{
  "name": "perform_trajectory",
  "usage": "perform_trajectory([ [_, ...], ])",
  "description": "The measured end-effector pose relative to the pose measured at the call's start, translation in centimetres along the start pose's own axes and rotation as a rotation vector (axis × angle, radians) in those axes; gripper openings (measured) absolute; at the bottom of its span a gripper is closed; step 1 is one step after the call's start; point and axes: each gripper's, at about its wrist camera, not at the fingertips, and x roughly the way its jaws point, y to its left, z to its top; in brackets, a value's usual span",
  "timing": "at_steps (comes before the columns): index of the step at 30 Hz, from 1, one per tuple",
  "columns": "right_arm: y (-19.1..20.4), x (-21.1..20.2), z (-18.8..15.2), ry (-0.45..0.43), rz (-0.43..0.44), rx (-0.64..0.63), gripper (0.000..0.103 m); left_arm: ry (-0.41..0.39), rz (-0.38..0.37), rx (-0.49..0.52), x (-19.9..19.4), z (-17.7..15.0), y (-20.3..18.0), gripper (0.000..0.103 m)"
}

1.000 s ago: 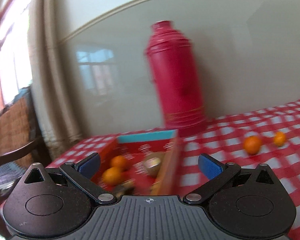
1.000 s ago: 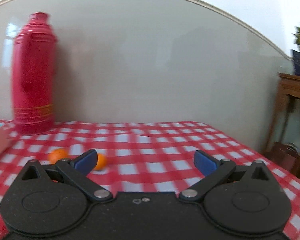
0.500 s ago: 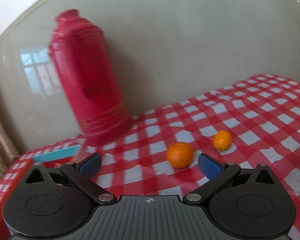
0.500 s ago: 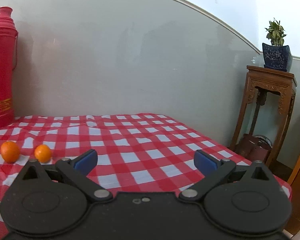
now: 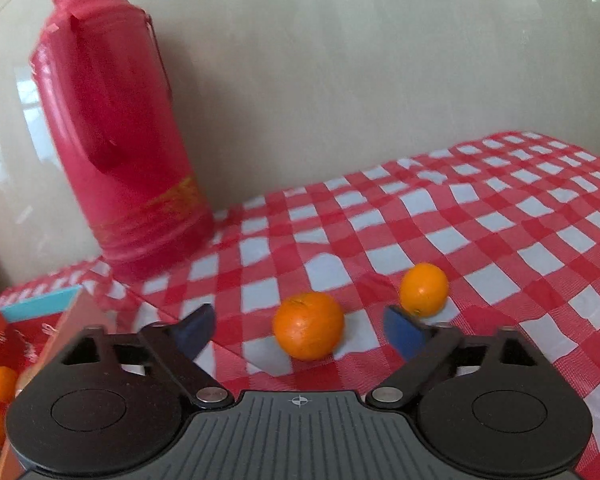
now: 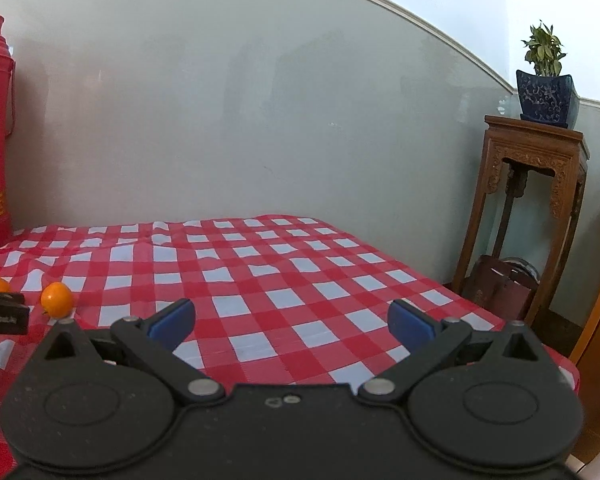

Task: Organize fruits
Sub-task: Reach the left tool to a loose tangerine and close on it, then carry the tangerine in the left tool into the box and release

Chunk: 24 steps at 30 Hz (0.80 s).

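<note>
You have two loose oranges on the cloth ahead of your left gripper: a larger orange point(image 5: 308, 326) between its fingers and a smaller orange point(image 5: 423, 289) just past the right fingertip. Two more oranges point(image 5: 0, 382) lie in one red box point(image 5: 32, 328) at far left. One red thermos point(image 5: 116, 136) stands beyond.

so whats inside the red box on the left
Two oranges show inside the box, at the frame's left edge. The left gripper body and the frame edge cover the rest of it.
</note>
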Motion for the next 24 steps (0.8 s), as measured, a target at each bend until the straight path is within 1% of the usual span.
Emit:
perform_trajectory([
  [4, 0.1, 0.1, -0.1, 0.008, 0.008, -0.009, 0.097, 0.024, -0.004, -0.015, 1.1, -0.1, -0.2, 0.081],
  [5, 0.1, 0.2, -0.1, 0.011, 0.009, -0.009, 0.097, 0.029, -0.009, -0.017, 1.2, -0.2, -0.2, 0.076],
  [6, 0.1, 0.2, -0.1, 0.012, 0.01, -0.009, 0.097, 0.035, -0.014, -0.015, 1.4, -0.2, -0.3, 0.068],
  [7, 0.1, 0.2, -0.1, 0.014, 0.011, -0.009, 0.097, 0.044, -0.021, -0.015, 1.6, -0.2, -0.3, 0.063],
  [8, 0.1, 0.3, -0.1, 0.016, 0.015, -0.008, 0.097, 0.044, -0.032, -0.019, 1.6, -0.2, -0.3, 0.059],
  [11, 0.2, 0.3, -0.1, 0.016, 0.023, -0.01, 0.097, 0.045, -0.035, -0.019, 1.6, -0.2, -0.3, 0.053],
  [12, 0.3, 0.2, -0.1, 0.014, 0.023, -0.013, 0.097, 0.042, -0.029, -0.015, 1.6, -0.2, -0.4, 0.046],
  [13, 0.4, 0.2, -0.1, 0.014, 0.026, -0.017, 0.097, 0.039, -0.016, -0.009, 1.5, -0.2, -0.5, 0.043],
  [24, 0.7, 0.0, 0.0, 0.014, 0.043, -0.021, 0.097, 0.035, -0.032, -0.014, 1.1, -0.4, -0.3, 0.043],
])
